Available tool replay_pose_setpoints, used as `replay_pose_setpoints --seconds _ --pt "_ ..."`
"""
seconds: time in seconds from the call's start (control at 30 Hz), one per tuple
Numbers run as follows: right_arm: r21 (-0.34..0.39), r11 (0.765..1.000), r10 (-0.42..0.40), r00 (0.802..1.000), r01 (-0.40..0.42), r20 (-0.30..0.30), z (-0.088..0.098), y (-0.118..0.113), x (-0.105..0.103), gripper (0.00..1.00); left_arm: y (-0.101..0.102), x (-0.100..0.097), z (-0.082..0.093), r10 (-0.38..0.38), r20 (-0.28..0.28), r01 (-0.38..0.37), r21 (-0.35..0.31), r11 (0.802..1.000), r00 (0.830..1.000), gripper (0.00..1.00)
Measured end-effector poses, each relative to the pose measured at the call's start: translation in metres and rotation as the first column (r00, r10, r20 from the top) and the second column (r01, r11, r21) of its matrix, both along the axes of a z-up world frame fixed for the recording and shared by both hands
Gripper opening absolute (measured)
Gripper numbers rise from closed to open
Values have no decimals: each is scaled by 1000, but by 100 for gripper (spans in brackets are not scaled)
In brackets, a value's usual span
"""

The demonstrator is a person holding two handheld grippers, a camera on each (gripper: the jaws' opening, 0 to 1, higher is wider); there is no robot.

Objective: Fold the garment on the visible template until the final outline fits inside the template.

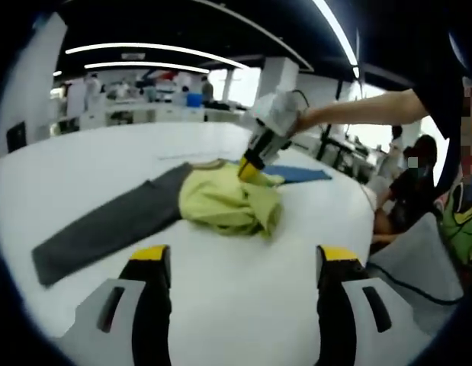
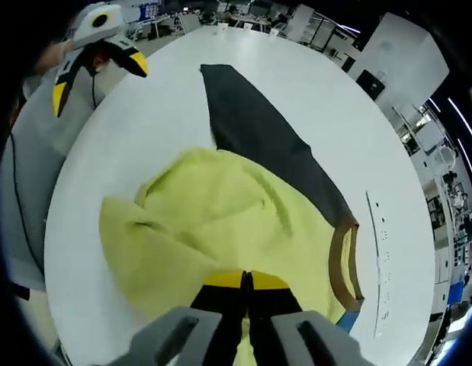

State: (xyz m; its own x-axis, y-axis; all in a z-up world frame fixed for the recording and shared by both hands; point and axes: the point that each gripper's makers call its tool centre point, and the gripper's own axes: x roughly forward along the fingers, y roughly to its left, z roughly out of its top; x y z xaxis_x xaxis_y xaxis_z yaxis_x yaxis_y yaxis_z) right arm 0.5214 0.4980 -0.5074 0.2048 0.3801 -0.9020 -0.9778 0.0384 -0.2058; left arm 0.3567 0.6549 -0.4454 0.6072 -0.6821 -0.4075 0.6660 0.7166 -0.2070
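Garment [image 2: 220, 221] — one, yellow and grey — lay mid-table [image 1: 243, 305]; right gripper [image 2: 248, 280] pinched it, left gripper [image 1: 243, 263] spread — holding nothing.

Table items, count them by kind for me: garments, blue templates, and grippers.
Garments: 1, the yellow and grey shirt
Blue templates: 1, the blue template under the shirt
Grippers: 2, the left gripper with jaws apart and the right gripper clamped on the shirt
Total: 4

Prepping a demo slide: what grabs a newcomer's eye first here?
The yellow garment, bunched mid-table, with one dark grey sleeve stretched flat across the white table. The right gripper is pinched shut on its yellow fabric, while the left gripper hangs open, short of the cloth.
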Motion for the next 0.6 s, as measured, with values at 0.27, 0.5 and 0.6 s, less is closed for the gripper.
replay_pose_setpoints --seconds 0.27,0.5,0.6 --pt "6 1000 -17 1000 17 -19 -1 -1 -2 0 0 -1 1 8 -4 -8 -9 1000 1000 73" --pt "166 981 -92 995 97 -36 21 0 0 23 -1 -1 2 10 -1 -10 -14 1000 1000 73" --pt "257 950 -160 983 178 -91 32 -1 -3 30 -2 -2 2 8 -3 -8 -16 1000 1000 73"
